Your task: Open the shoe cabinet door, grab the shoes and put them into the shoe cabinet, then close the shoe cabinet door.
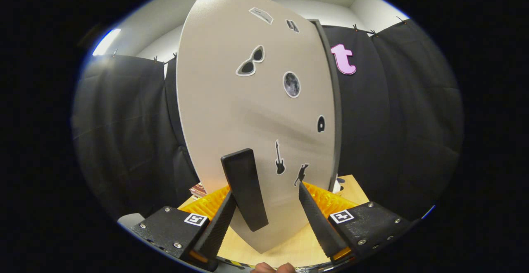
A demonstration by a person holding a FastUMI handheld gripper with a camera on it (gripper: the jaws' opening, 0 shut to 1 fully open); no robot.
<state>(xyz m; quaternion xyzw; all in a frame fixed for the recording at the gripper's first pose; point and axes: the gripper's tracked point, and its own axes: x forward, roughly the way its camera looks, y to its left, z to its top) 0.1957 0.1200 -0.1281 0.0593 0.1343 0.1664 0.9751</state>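
- The tongs (266,200) stand spread wide apart, grasping nothing; the left finger lies just beside the black door handle (244,188), whether touching cannot be told.
- To open well, both fingers should straddle and clench that handle before pulling.
- The shoe cabinet door (248,111), stickered, stands on the bench (289,250), just ahead.

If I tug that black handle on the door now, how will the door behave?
The cabinet door looks like a thin, stiff panel, so it should probably swing rather than flex. Its handle sits between the open claw fingers, ungripped; it looks smooth and may slip.
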